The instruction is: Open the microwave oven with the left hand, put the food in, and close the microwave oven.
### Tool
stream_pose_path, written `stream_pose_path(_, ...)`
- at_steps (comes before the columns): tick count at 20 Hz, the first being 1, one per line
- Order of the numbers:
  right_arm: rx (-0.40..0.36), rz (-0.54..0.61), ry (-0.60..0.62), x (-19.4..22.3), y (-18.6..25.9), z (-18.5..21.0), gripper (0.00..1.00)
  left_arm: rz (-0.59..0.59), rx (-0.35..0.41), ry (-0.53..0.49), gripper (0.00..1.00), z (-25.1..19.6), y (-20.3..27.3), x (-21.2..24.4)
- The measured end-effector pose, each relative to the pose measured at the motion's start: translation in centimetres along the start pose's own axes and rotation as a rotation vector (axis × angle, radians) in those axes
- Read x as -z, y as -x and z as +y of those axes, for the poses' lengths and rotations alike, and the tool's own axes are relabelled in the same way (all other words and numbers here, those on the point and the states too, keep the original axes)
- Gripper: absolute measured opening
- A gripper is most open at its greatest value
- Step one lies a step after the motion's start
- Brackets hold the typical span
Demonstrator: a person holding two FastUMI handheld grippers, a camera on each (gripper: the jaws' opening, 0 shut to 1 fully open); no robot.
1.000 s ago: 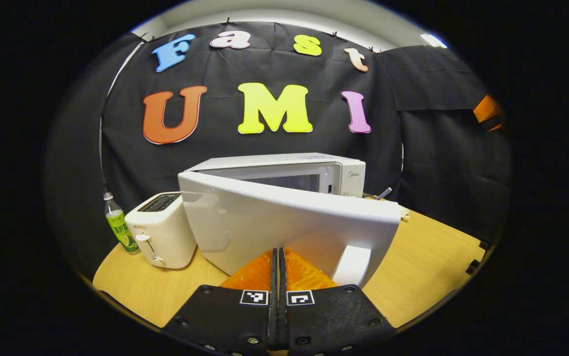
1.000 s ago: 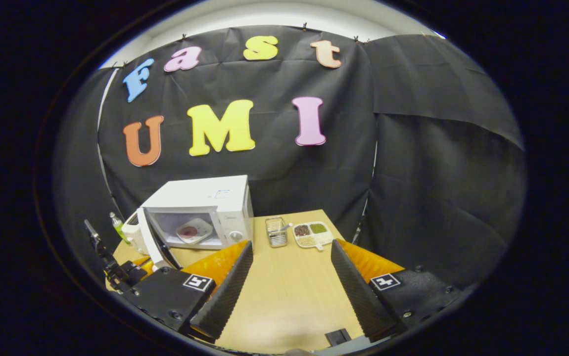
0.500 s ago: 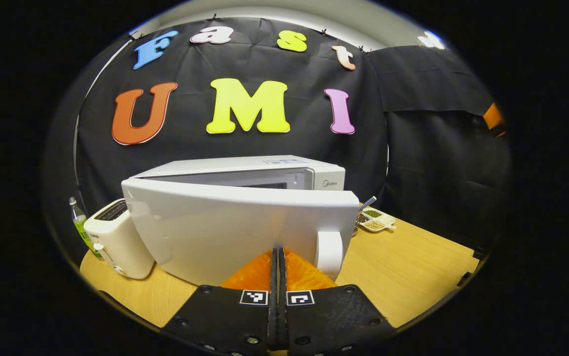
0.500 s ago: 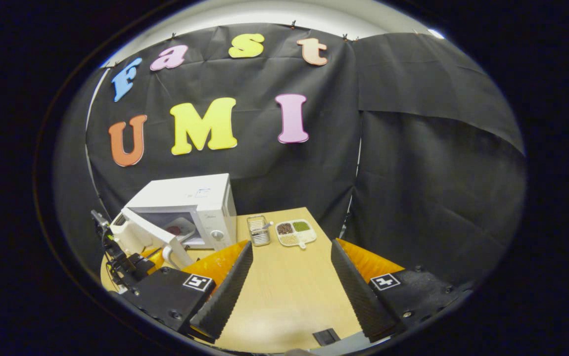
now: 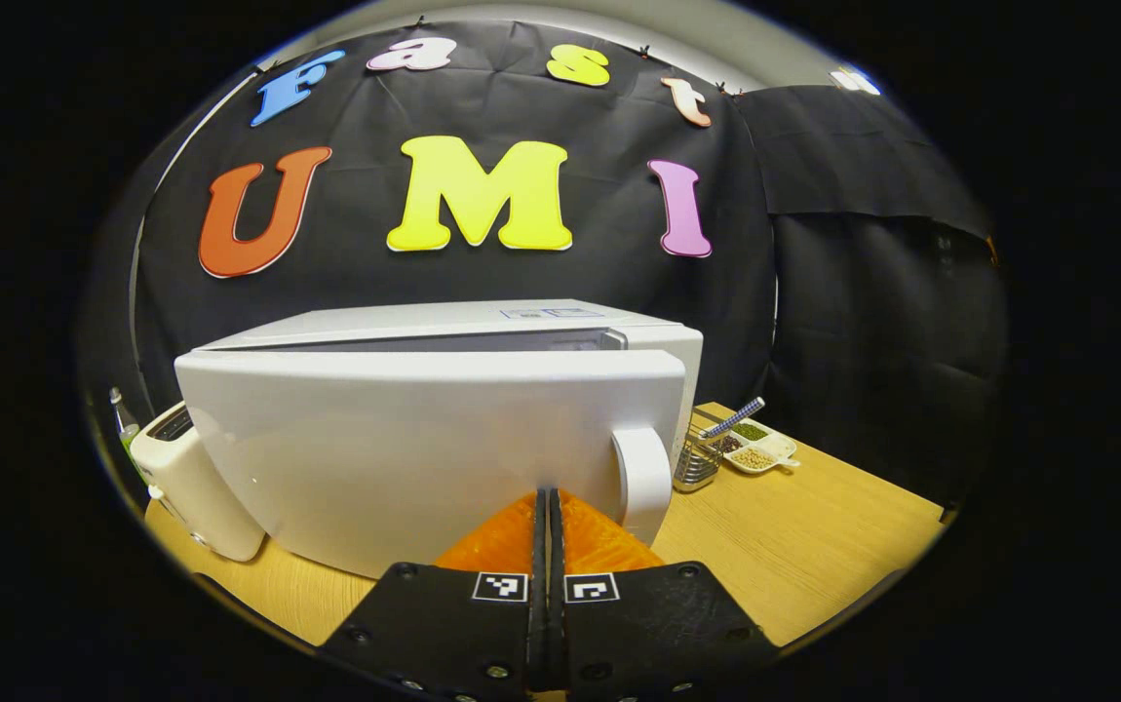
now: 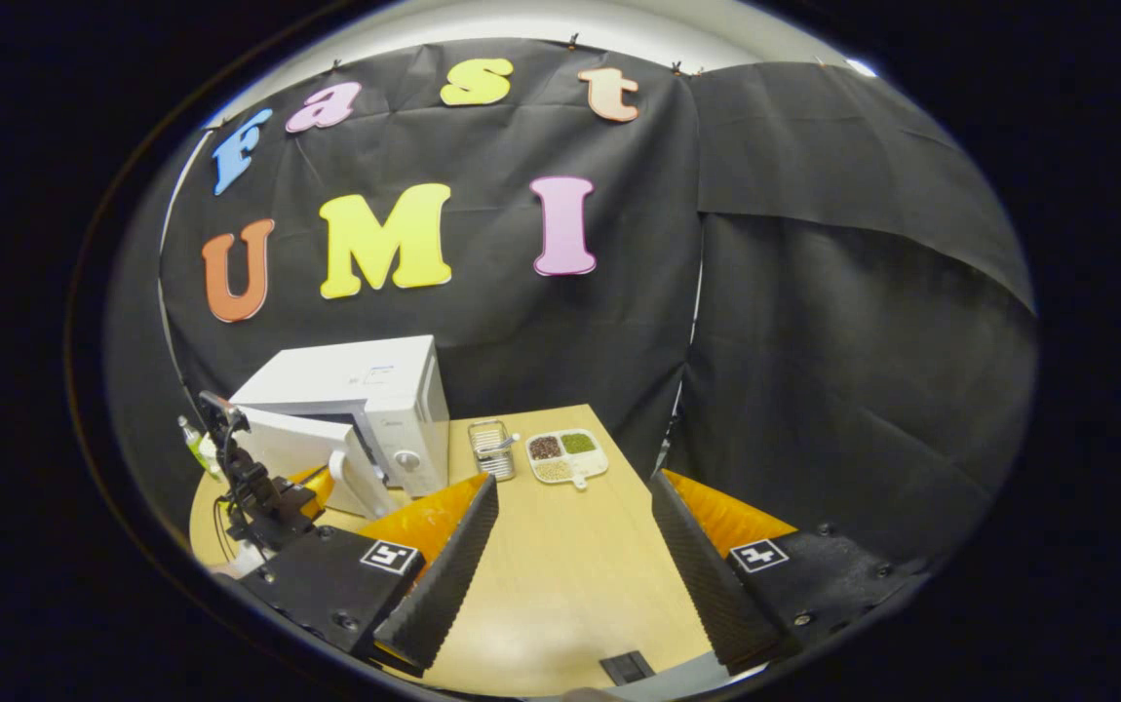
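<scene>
White door (image 5: 424, 448) stands just ahead of the left gripper (image 5: 548, 507), jaws closed, nearly shut against the microwave (image 5: 483, 322). Right gripper (image 6: 570, 546), lower centre, hangs open and farther off.

A white toaster (image 5: 192, 485) stands at the worktop's (image 6: 560, 565) left edge, with a green-labelled bottle (image 6: 197, 448) just behind it. Toward the far edge, a small wire basket (image 6: 491, 448) sits beside a white divided dish (image 6: 565, 456) holding dark, green and pale grains. A small dark object (image 6: 627, 668) lies at the near edge.
</scene>
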State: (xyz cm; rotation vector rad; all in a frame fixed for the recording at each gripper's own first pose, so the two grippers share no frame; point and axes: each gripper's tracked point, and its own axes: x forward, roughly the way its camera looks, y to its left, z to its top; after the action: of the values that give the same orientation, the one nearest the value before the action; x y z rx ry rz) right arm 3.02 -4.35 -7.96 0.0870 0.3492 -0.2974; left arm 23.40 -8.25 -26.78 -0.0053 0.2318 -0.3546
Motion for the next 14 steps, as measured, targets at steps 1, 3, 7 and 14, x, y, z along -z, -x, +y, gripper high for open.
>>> stream_pose_path(1, -0.001, -0.001, 0.001, 0.0, 0.0, -0.1, 1.0, 0.0, -0.004, -0.001, 0.0, 0.1, -0.6, 0.0)
stream_pose_path(3, 0.004, -0.001, 0.008, -0.1, 0.1, -0.5, 0.92, 0.0, -0.014, -0.006, 0.0, 0.1, -1.6, -0.3)
stream_pose_path(7, 0.019, 0.006, -0.006, 0.3, -0.2, -1.6, 1.0, 0.004, -0.043, -0.002, 0.0, 0.8, -4.2, -1.0)
stream_pose_path(14, 0.051, 0.016, -0.023, 1.3, 0.8, -3.0, 1.0, -0.002, -0.03, 0.009, 0.0, 0.0, -4.5, -0.9)
